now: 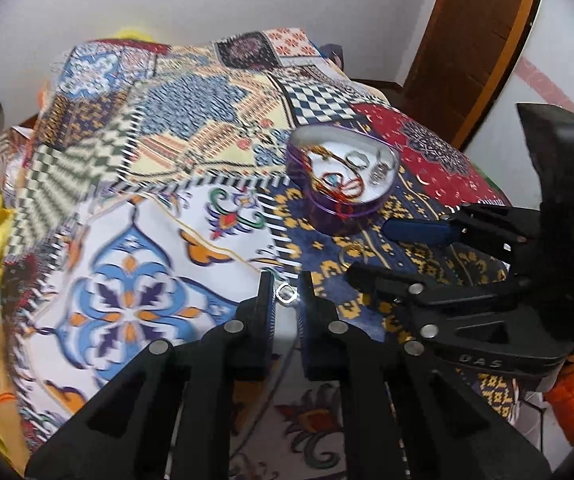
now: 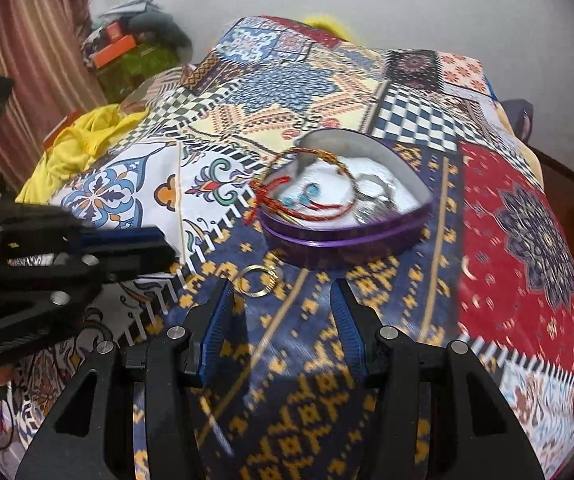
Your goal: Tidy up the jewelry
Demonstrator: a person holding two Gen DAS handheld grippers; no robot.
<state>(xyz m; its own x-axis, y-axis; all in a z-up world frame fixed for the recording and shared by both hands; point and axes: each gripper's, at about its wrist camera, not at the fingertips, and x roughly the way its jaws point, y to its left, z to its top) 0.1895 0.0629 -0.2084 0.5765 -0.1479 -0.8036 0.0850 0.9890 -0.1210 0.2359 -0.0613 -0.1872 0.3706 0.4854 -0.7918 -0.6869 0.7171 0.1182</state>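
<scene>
Left wrist view: left gripper (image 1: pixel 285 286) jaws nearly together, pinching a small silver ring (image 1: pixel 286 293) at the fingertips. The ring appears roughly face-on to the camera, above the patterned bedspread (image 1: pixel 135 264). Heart-shaped purple tin (image 1: pixel 343 178) sits ahead and to the right, lid off, point towards the camera, lobes away. Inside on white lining: red cord bracelet (image 1: pixel 341 188), silver rings (image 1: pixel 357 159). Right gripper (image 1: pixel 371 250) enters from the right, tips aimed left, just short of the tin's near point; a gold ring (image 1: pixel 353 252) lies flat between its fingers.

Right wrist view: right gripper (image 2: pixel 281 294) wide open, holding nothing. Gold ring (image 2: pixel 257 280) lies flat on the spread just inside the left finger. Tin (image 2: pixel 351 232) straight ahead, long axis across the frame; bracelet (image 2: pixel 311 184) draped over its left rim. Left gripper (image 2: pixel 139 250) at left, near the ring.
</scene>
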